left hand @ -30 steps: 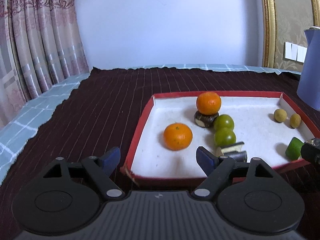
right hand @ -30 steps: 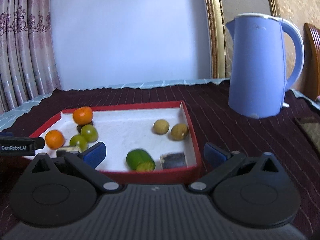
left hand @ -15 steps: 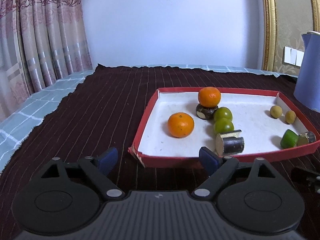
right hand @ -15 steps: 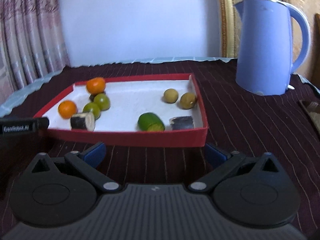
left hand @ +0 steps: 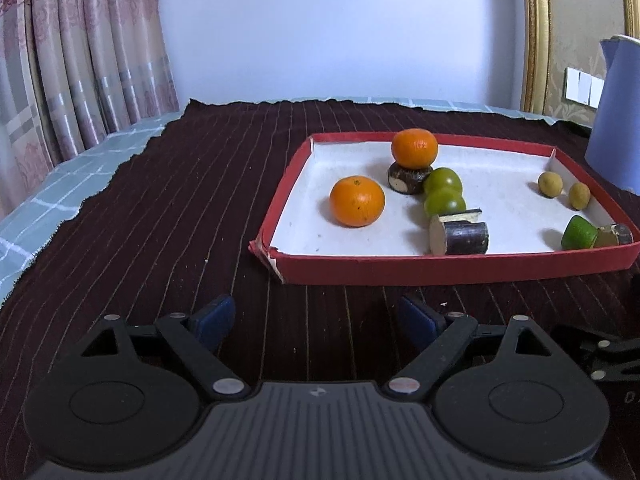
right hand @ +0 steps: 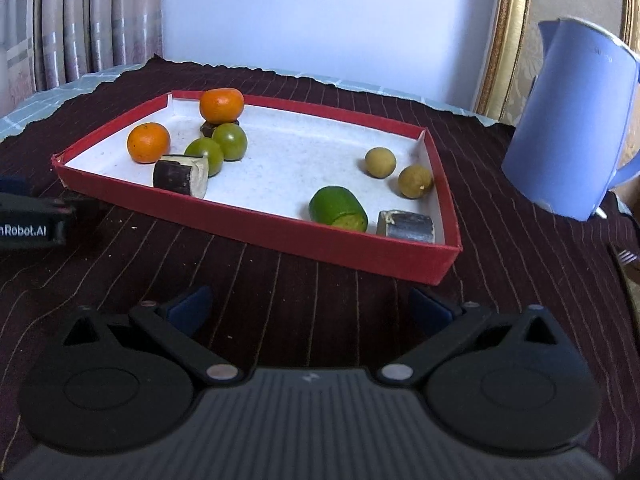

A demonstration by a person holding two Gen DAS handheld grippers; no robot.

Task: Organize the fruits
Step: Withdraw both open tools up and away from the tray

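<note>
A: Jaws first. Left gripper (left hand: 316, 322): spread wide, nothing between them, held over the dark striped cloth (left hand: 180, 208) on the tabletop, just short of the tray's near wall.

B: Same on the right gripper (right hand: 310, 308): blue pads well apart, empty, also short of the red tray (right hand: 280, 240). The left unit's body shows at the left margin of the right view.

A: Fruit all inside the tray, white floor. Near orange (left hand: 357, 201) sits alone at the left side. Far orange (left hand: 414, 148) is perched on a dark round piece (left hand: 408, 178).

B: Two green round fruits (right hand: 218, 148) touching each other, just beside that stack. A dark cut cylinder with a pale end (right hand: 182, 175) lies on its side against the nearer green one, close to the front wall.

A: Right end: two small yellowish fruits (right hand: 398, 170) side by side near the right wall, apart from one another.

B: In the near right corner, a cut green fruit (right hand: 338, 209) on its side, and a second dark cut piece (right hand: 407, 227) just beside it. Cannot tell whether they touch.

A: Off the tray: blue kettle (right hand: 576, 120) standing to the right, on the cloth. Curtains (left hand: 80, 60) at left, gilt frame behind the kettle.
</note>
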